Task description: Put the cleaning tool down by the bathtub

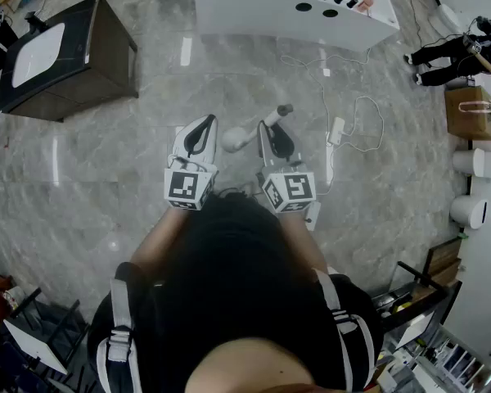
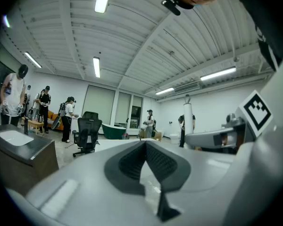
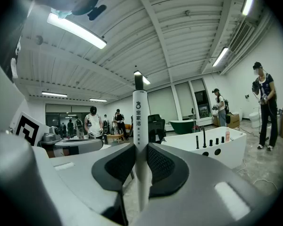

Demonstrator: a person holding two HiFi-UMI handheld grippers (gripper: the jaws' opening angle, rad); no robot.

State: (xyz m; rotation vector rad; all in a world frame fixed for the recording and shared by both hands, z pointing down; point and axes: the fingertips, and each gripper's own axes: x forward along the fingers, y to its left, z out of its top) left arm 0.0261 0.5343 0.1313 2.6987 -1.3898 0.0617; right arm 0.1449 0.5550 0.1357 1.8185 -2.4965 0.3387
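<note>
Grey marble floor runs to white bathtub, dark cabinet at left, cables trailing right; right tool clamps cleaning wand, left tool closed, empty.

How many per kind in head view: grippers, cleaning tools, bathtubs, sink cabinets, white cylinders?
Grey-white two-jaw grippers: 2, left gripper, right gripper
White stick-shaped cleaning tool: 1
White bathtub: 1
Dark sink cabinet: 1
White cylinders: 2
Total: 7
</note>
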